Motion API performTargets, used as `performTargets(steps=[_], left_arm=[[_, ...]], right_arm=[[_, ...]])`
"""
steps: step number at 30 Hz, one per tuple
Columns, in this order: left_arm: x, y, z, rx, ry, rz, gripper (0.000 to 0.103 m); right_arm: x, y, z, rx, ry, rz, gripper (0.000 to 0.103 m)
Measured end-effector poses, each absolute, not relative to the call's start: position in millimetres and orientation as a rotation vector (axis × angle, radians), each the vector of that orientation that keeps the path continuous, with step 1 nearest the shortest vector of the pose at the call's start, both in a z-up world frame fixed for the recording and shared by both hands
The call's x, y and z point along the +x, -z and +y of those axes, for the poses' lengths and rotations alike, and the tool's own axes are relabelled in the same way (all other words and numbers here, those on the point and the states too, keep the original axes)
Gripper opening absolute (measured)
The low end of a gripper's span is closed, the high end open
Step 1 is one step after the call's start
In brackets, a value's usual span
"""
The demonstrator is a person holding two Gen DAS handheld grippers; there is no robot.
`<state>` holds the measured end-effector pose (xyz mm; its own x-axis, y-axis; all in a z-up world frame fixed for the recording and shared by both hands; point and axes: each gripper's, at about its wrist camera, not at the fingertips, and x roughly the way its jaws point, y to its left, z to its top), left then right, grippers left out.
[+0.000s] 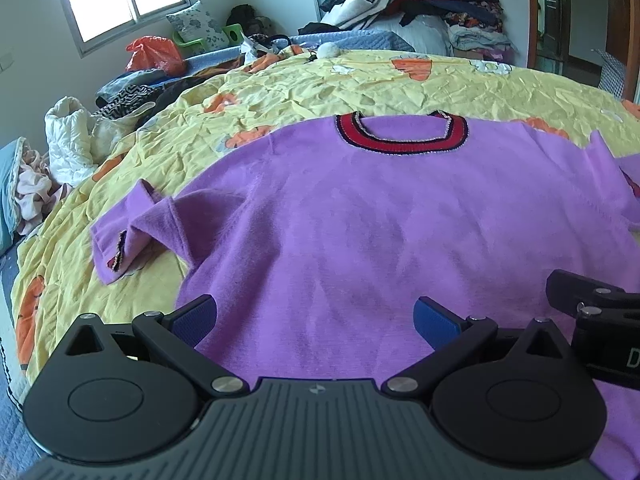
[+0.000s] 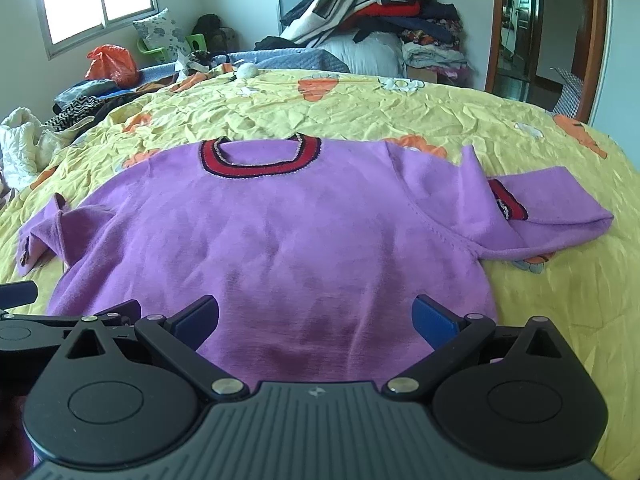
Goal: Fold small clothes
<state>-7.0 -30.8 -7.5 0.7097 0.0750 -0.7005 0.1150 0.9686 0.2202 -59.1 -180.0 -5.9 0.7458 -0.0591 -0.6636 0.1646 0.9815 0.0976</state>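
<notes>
A small purple sweater (image 1: 360, 216) with a red and dark collar (image 1: 400, 136) lies flat, front up, on the yellow bedspread (image 1: 320, 84); it also shows in the right wrist view (image 2: 260, 232). Its left sleeve (image 1: 132, 224) is bunched and its right sleeve (image 2: 540, 208) is folded with the red cuff showing. My left gripper (image 1: 316, 320) is open over the sweater's lower left hem. My right gripper (image 2: 316, 320) is open over the lower right hem. Each gripper shows at the edge of the other's view, and both are empty.
A pile of clothes (image 2: 380, 12) is stacked at the head of the bed. More clothes, a white quilted item (image 1: 68, 136) and an orange bag (image 1: 154, 54) lie along the left side. A doorway (image 2: 520, 28) is at the right.
</notes>
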Motion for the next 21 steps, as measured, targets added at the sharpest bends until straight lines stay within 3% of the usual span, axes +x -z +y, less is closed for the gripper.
performTargets(steps=[14, 21], left_arm=[[13.9, 32.0, -77.1, 0.31, 0.088, 0.835, 0.103], [24.8, 41.5, -110.4, 0.362, 0.161, 0.785, 0.103]], right_arm=[[-50.7, 24.4, -216.9, 0.181, 0.172, 0.732, 0.103], [-50.1, 34.8, -259.4, 0.19, 0.205, 0.567, 0.103]])
